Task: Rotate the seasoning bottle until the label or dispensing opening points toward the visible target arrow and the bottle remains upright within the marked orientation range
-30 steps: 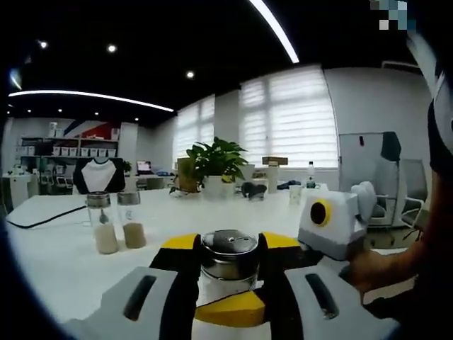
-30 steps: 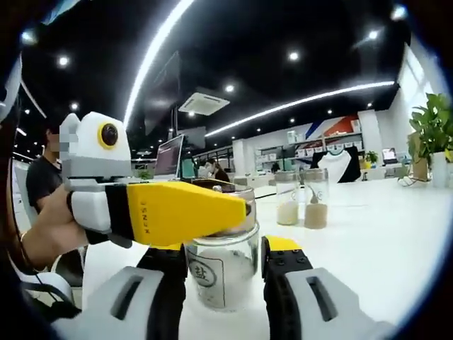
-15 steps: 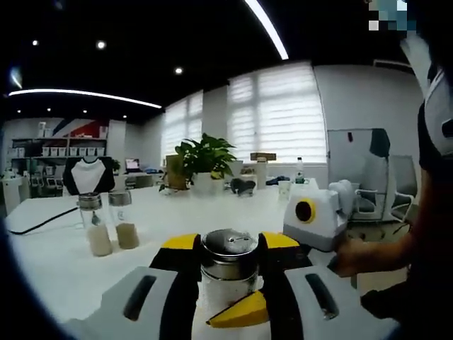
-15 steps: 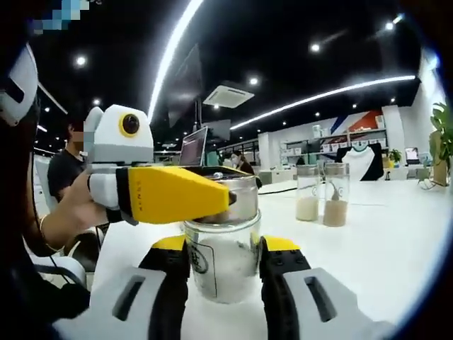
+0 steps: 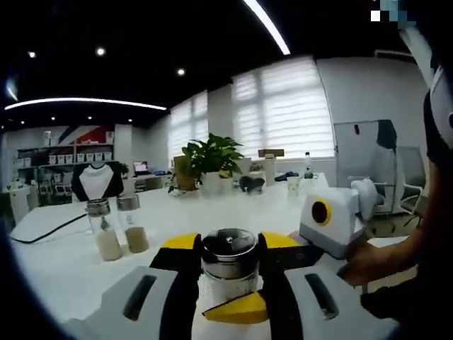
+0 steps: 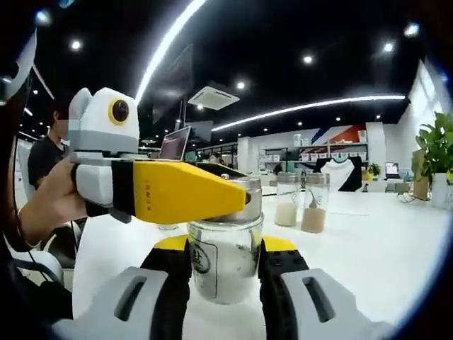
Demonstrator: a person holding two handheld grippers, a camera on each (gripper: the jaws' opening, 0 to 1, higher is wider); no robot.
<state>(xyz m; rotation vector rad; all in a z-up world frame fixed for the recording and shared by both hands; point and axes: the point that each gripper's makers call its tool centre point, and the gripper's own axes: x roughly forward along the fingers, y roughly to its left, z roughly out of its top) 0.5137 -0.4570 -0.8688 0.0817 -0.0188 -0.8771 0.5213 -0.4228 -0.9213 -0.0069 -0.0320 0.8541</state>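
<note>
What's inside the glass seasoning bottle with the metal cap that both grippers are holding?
Through the glass seasoning bottle, white granules show beside a black-printed label. The left gripper clamps the metal cap, hiding the upper part; how full the bottle is cannot be seen.

The left gripper (image 5: 228, 263) is showing two light grey jaws with dark slots, black inner sides and yellow tips; the right gripper (image 6: 224, 263) is looking the same; a dark sleeve (image 5: 439, 134) with a white patch is covering the person's arm.
</note>
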